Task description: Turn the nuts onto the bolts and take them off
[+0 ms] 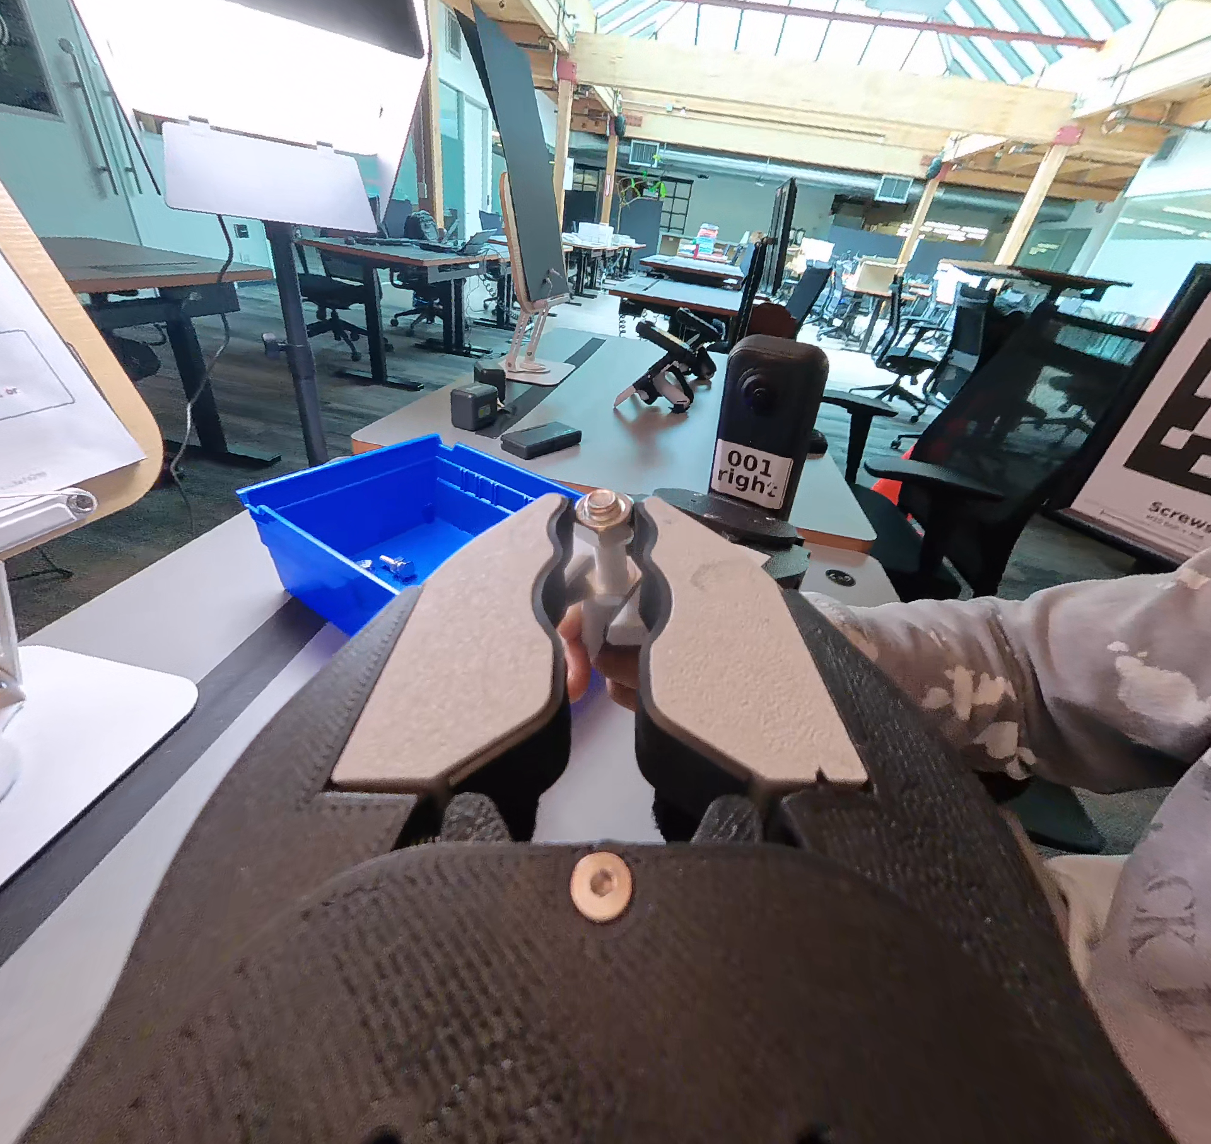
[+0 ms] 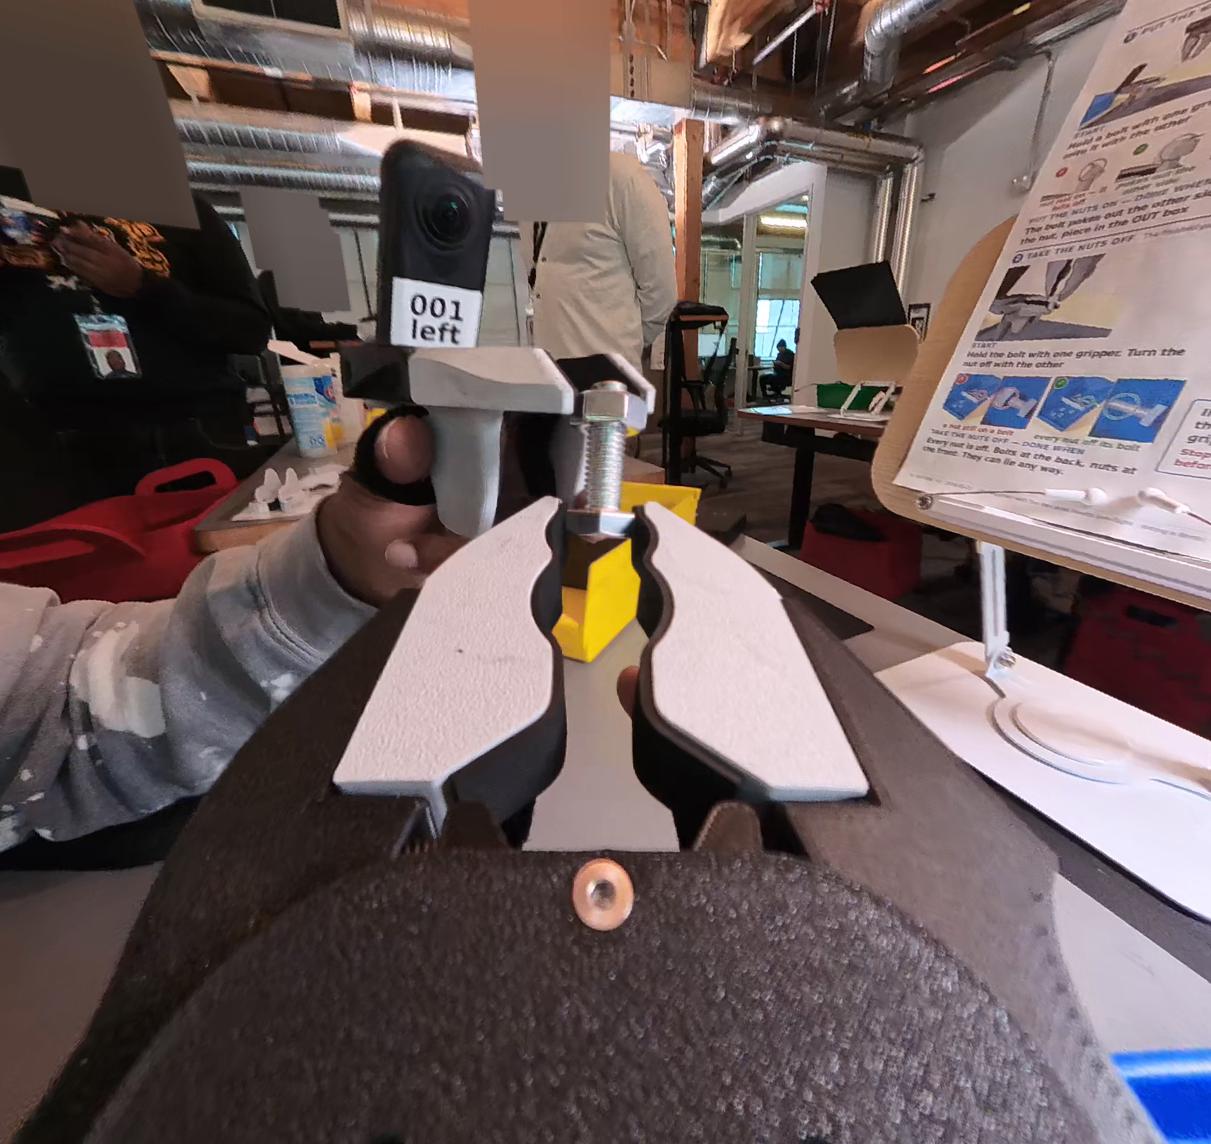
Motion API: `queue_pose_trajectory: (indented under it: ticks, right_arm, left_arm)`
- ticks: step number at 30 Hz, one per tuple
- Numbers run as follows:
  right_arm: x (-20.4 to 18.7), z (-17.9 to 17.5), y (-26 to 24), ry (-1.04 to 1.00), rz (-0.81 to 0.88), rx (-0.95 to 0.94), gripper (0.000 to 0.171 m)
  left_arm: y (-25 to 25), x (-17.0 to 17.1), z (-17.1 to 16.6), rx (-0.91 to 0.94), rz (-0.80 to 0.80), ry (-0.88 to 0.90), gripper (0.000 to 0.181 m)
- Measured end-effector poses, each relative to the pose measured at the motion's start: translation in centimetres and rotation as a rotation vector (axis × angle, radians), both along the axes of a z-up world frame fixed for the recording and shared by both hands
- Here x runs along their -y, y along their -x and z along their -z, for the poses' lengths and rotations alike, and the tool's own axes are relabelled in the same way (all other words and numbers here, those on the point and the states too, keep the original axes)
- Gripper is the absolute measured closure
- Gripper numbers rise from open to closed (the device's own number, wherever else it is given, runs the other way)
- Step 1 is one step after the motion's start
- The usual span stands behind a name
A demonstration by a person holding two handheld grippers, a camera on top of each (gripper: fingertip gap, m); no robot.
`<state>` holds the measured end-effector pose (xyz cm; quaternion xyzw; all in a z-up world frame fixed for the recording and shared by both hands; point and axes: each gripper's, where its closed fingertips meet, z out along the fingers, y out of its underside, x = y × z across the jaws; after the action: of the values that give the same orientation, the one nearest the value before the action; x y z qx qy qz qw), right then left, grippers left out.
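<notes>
A steel bolt point(image 2: 603, 464) stands upright between my two grippers, above the table. My right gripper point(image 2: 599, 523) is shut on the bolt's hex head at the bottom. My left gripper point(image 1: 603, 516) is shut on the nut point(image 1: 601, 515) at the top of the thread. In the right wrist view the nut point(image 2: 606, 406) sits near the bolt's upper end, clamped by the left gripper's grey fingers point(image 2: 498, 385). In the left wrist view the right gripper's fingers point(image 1: 622, 614) show below, through the gap.
A blue bin point(image 1: 314, 510) at the left holds a loose bolt and nut point(image 1: 393, 565). A yellow bin point(image 2: 596, 608) sits behind the bolt. An instruction sheet on a stand point(image 2: 1081, 274) is at the right. People point(image 2: 590, 274) stand beyond the table. Less than 4 cm separates the two grippers' tips.
</notes>
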<state>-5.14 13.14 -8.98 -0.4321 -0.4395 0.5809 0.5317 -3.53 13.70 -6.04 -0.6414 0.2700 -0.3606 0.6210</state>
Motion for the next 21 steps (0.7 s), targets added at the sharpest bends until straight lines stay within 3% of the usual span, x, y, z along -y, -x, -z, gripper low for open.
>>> queue_pose_trajectory:
  ticks: [7, 9, 11, 16, 21]
  right_arm:
    - [0.6, -0.6, -0.3, 0.012, -0.047, -0.058, 0.153]
    - [0.8, -1.2, -0.8, 0.029, -0.086, -0.111, 0.153]
    - [1.5, -2.1, -1.5, 0.035, -0.145, -0.175, 0.153]
    - [1.1, -2.1, -1.5, 0.037, -0.119, -0.164, 0.153]
    - [1.1, -1.8, -1.1, 0.033, -0.101, -0.153, 0.153]
  left_arm:
    - [-0.1, 0.3, -0.4, 0.015, 0.018, -0.034, 0.154]
    - [0.3, 0.2, -0.6, 0.042, 0.015, -0.024, 0.164]
    - [2.0, -1.1, -0.1, 0.033, -0.092, -0.01, 0.17]
    - [0.3, 0.6, -1.1, 0.07, 0.04, -0.029, 0.155]
    - [-0.5, 0.5, -0.8, 0.06, 0.034, -0.03, 0.152]
